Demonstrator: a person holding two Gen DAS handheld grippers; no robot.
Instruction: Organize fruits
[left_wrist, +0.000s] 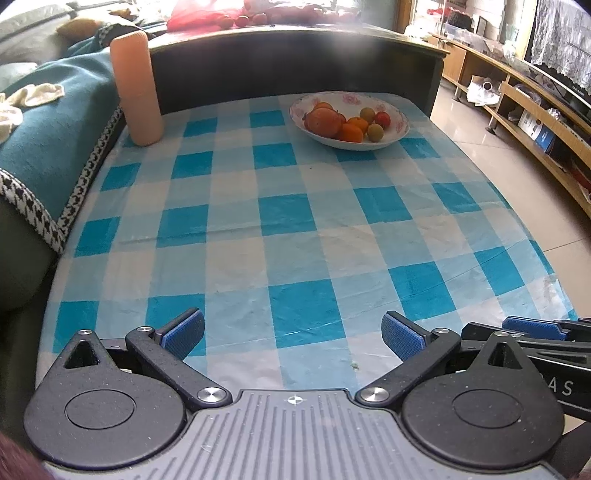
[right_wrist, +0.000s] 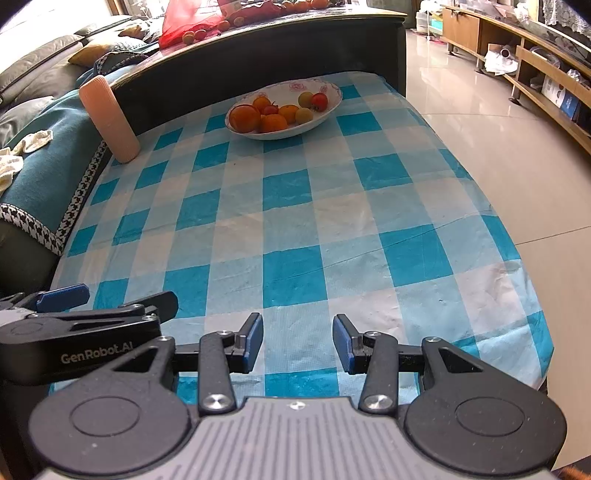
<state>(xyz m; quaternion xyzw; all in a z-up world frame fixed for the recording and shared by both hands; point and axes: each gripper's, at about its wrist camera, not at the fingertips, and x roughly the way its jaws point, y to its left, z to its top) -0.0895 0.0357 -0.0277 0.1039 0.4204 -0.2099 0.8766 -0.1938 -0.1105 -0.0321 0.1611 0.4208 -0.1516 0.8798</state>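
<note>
Counter: checked blue-and-white cloth (left_wrist: 280, 221) covers it; a dark higher ledge (left_wrist: 295, 55) stands behind, at 12 o'clock.
Fruit: all of it lies in the white flowered bowl (left_wrist: 399, 129), at about 1 o'clock in the left wrist view, far from both tools.
Left gripper (left_wrist: 291, 332): jaws released, wide apart, nothing between.
Right gripper (right_wrist: 297, 343): jaws released, narrower gap, nothing held.
Risk: the oranges (left_wrist: 351, 133) and small round fruits (left_wrist: 375, 132) lie packed; I judge that narrow jaws may push one over the shallow rim, and it would roll on the smooth cloth.
Risk two: the tall peach cylinder (left_wrist: 136, 88) at 10 o'clock may tip if your left arm sweeps there.
Views: only the right wrist view shows small fruits beside a red bag (right_wrist: 192, 18) on the ledge clearly.
</note>
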